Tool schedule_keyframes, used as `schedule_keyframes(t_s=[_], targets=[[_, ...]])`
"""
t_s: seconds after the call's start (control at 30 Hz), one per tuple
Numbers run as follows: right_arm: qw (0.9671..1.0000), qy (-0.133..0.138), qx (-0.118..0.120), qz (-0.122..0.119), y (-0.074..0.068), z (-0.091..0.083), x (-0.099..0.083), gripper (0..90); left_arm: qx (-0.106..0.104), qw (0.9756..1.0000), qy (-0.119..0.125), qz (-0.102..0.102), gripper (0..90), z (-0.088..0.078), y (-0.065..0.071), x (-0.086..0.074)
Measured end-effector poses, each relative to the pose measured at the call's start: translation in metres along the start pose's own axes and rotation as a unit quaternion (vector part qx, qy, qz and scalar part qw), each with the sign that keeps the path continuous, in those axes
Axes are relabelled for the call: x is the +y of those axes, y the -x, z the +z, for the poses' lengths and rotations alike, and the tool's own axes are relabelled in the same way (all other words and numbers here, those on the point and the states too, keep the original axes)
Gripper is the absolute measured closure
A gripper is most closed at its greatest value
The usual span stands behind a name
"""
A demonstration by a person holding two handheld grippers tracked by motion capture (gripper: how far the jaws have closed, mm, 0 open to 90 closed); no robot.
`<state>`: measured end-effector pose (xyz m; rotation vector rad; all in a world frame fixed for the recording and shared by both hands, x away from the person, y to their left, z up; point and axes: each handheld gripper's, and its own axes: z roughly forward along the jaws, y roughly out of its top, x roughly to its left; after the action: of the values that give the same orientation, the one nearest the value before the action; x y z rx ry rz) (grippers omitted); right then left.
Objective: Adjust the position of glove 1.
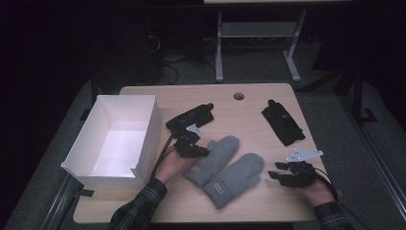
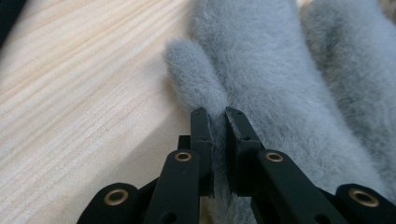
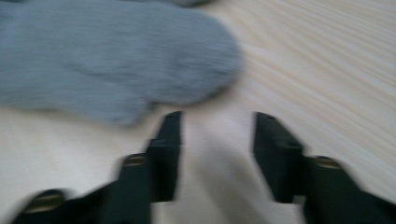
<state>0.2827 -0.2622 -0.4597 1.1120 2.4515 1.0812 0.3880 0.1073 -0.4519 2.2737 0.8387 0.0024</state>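
Note:
Two fluffy grey mittens lie side by side on the wooden table, one to the left (image 1: 216,154) and one to the right (image 1: 238,178). My left gripper (image 1: 203,152) is at the left mitten's edge. In the left gripper view it (image 2: 217,114) is shut on that mitten (image 2: 261,60), pinching the fur just below the thumb (image 2: 191,77). My right gripper (image 1: 274,171) hovers just right of the right mitten. In the blurred right gripper view it (image 3: 217,121) is open over bare wood, and the mitten (image 3: 107,56) lies just beyond its left jaw.
A white open box (image 1: 148,139) stands at the table's left edge. One black glove (image 1: 191,116) lies behind my left hand and another (image 1: 282,123) at the back right. A round hole (image 1: 238,96) sits near the far edge.

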Motion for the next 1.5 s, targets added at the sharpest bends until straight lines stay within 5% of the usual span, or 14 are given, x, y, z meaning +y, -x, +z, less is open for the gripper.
schedule_keyframes(t_s=[0.1, 0.2, 0.43, 0.77, 1.27, 1.5], targets=[[0.9992, -0.013, 0.037, -0.011, -0.012, -0.003, 0.004, 79.4, -0.007, 0.9999, 0.009, -0.003, 82.9, -0.005, 0.001, 0.003], [0.9964, -0.015, 0.078, -0.031, -0.022, -0.002, 0.008, 89.3, -0.013, 0.9997, 0.019, -0.002, 82.9, -0.011, 0.003, 0.006], [0.9845, -0.033, 0.147, -0.089, -0.060, 0.011, 0.017, 90.0, -0.024, 0.9992, 0.032, -0.003, 83.3, -0.016, 0.007, 0.010], [0.9797, -0.057, 0.158, -0.110, -0.073, 0.036, 0.024, 90.0, -0.038, 0.9980, 0.049, -0.009, 83.6, -0.024, 0.008, 0.014], [0.9834, -0.046, 0.139, -0.106, -0.073, 0.053, 0.041, 90.0, -0.051, 0.9968, 0.061, 0.004, 84.0, -0.042, 0.026, 0.028], [0.9851, -0.041, 0.129, -0.105, -0.071, 0.054, 0.042, 90.0, -0.046, 0.9971, 0.060, -0.009, 84.2, -0.046, 0.031, 0.032]])
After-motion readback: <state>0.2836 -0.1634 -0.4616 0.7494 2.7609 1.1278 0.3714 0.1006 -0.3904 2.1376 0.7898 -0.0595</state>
